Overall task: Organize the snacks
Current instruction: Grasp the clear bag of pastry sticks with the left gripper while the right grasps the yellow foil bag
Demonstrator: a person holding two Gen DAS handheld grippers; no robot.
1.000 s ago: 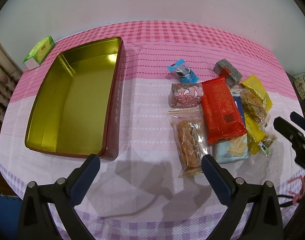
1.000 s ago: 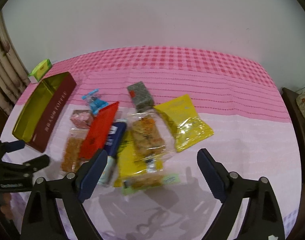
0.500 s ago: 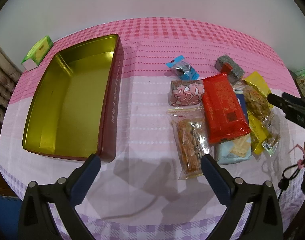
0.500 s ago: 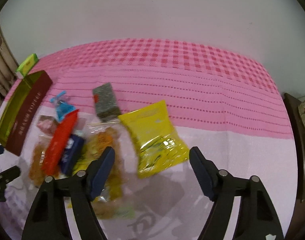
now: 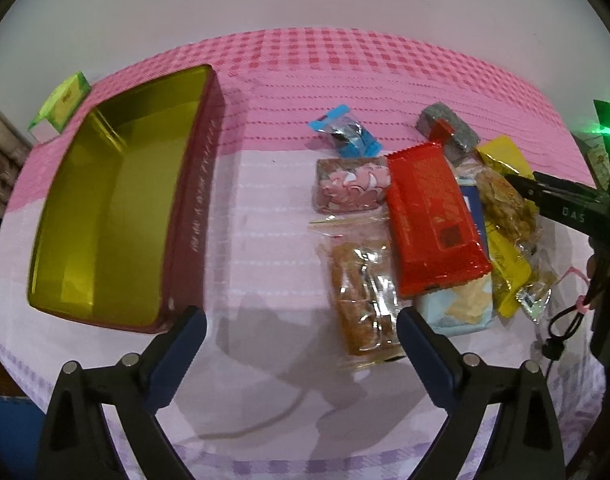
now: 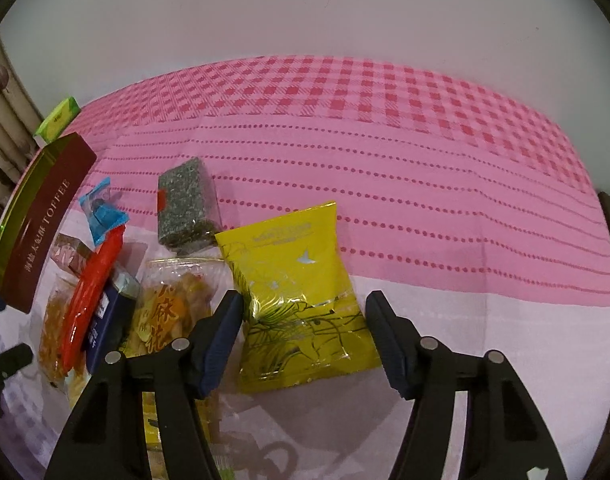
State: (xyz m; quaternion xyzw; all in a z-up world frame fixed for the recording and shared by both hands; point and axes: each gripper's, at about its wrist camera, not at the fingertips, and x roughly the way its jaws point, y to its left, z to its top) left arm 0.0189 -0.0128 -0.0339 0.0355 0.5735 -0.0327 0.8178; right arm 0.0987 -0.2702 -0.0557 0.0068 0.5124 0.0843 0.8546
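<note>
Right gripper (image 6: 303,320) fingers spread wide, straddling the yellow snack pouch (image 6: 295,292) on the pink tablecloth (image 6: 425,184), contact unclear. Left gripper (image 5: 301,330) also spread, empty, hovering between the open toffee tin (image 5: 117,200) and the snack pile with the red wafer pack (image 5: 433,220) on top.

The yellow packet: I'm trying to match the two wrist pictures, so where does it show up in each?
Left wrist view: the yellow packet sits at the far right edge of the snack pile, mostly hidden behind the right gripper.
Right wrist view: the yellow packet lies centre frame, between the open fingers of the right gripper.
Shared landmark: the grey sesame bar just beyond it.
</note>
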